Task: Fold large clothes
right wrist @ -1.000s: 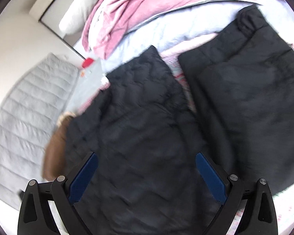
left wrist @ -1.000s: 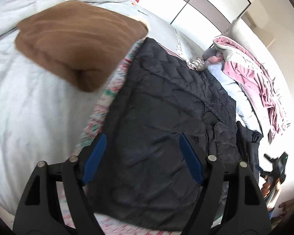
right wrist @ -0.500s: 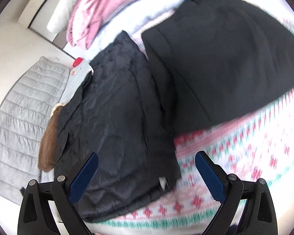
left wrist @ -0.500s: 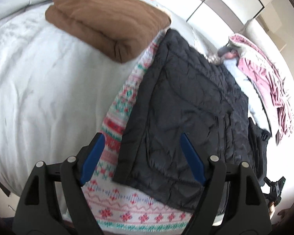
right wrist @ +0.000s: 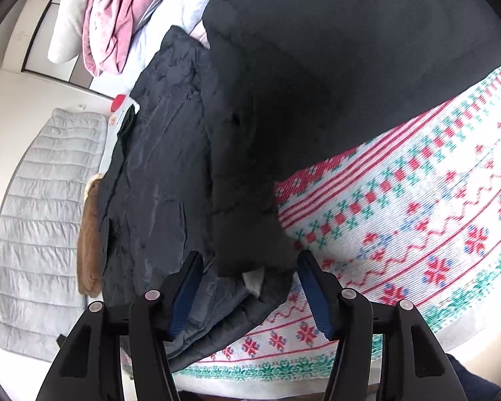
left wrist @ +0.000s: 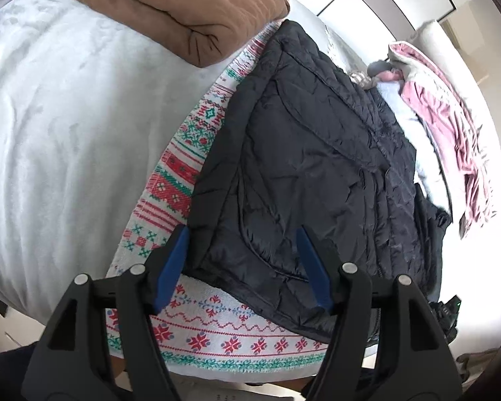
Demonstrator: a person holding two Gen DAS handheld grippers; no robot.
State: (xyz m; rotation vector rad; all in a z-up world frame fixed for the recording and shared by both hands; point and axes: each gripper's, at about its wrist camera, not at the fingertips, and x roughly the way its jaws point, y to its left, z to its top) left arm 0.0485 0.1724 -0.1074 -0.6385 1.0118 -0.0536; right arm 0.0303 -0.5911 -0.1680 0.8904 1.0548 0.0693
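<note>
White bedding [left wrist: 60, 140] is filling the left half of the left wrist view, with a patterned blanket [left wrist: 217, 330] in red, green and white lying over it and curving along the lower frame. On that blanket a black quilted jacket [left wrist: 310, 167] is lying spread out, taking up the centre of both views; in the right wrist view its near corner is sitting at lower centre, with a white tag showing. A second dark garment [right wrist: 350, 50] is covering the upper right of the right wrist view, overlapping the jacket's edge. A folded brown garment [left wrist: 183, 10] is resting at the top of the left view, and a pink cloth [left wrist: 451, 127] is bunching at the right. The left gripper [left wrist: 243, 264] is closing, its blue pads either side of the jacket's lower left corner but not yet pressing it. The right gripper [right wrist: 248, 284] is also closing, the jacket's corner between its pads, not yet pinched.
</note>
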